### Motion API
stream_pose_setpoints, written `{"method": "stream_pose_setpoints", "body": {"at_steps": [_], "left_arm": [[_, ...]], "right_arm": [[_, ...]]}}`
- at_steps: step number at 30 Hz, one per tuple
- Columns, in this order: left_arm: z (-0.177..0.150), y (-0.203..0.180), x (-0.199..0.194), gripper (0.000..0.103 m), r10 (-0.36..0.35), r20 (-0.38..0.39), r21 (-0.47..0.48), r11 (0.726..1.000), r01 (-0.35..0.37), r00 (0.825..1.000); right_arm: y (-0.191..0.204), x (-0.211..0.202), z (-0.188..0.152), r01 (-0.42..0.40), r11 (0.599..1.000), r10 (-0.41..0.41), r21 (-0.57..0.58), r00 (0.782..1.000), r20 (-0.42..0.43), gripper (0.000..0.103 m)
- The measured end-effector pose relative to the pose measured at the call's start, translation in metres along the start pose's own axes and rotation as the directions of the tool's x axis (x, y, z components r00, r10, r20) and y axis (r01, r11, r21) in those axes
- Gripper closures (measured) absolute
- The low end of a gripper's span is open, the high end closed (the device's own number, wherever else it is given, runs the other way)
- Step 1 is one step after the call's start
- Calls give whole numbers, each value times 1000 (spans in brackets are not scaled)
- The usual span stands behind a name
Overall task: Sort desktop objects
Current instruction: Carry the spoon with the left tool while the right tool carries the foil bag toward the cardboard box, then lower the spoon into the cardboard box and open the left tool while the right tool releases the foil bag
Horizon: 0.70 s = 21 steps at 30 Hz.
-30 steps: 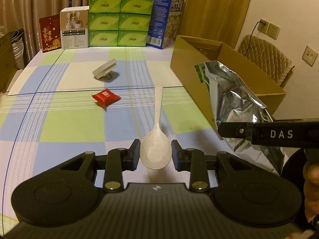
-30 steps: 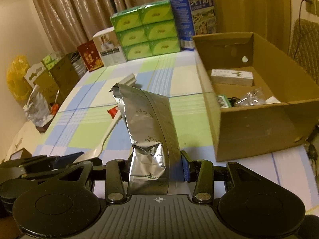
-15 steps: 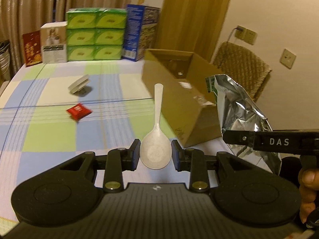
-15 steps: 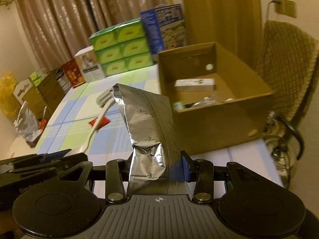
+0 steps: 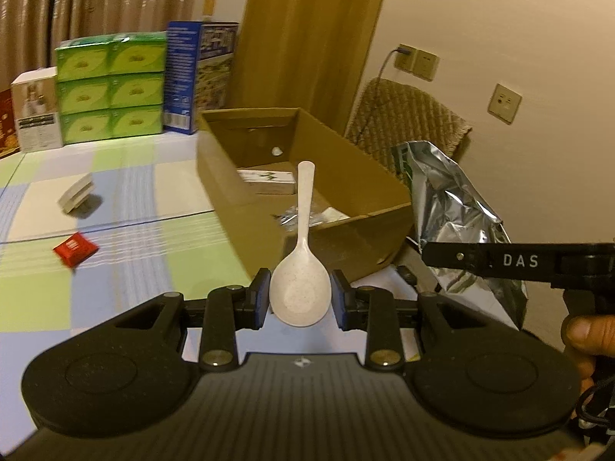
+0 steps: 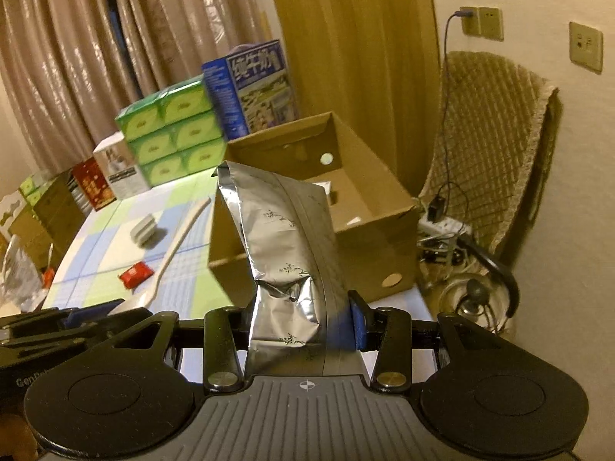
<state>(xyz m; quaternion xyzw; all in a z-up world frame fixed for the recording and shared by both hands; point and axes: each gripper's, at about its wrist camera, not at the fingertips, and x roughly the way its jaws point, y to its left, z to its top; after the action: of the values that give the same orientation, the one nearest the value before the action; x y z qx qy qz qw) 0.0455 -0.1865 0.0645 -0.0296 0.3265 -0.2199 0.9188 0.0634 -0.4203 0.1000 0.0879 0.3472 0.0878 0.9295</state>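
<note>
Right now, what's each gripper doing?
Left gripper: closed on the white spoon.
Right gripper: closed on the silver foil bag.

Cardboard box (image 5: 246, 196) open on top; its near wall fronts both loaded tongs.

Foil bag (image 6: 284, 253) hides most of the box (image 6: 369, 207) interior; box contents (image 5: 307, 215) blurry; hand (image 5: 584, 342) cut off at right edge.

black tool (image 5: 300, 301), brass screws; "DAS" lettering
</note>
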Motion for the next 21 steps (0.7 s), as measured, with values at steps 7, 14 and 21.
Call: {"method": "stream_pose_setpoints", "body": {"at_steps": [7, 14, 21], "left_arm": [[10, -16, 12, 76, -20, -3, 23, 1000, 20, 1000], [19, -23, 24, 76, -32, -10, 43, 999, 32, 999], [29, -24, 37, 76, -35, -8, 44, 998, 35, 999]], "right_arm": [[-15, 3, 11, 8, 1000, -8, 6, 1000, 11, 63], [-26, 9, 21, 24, 1000, -24, 4, 1000, 16, 63], [-30, 19, 36, 34, 999, -34, -23, 999, 21, 63]]}}
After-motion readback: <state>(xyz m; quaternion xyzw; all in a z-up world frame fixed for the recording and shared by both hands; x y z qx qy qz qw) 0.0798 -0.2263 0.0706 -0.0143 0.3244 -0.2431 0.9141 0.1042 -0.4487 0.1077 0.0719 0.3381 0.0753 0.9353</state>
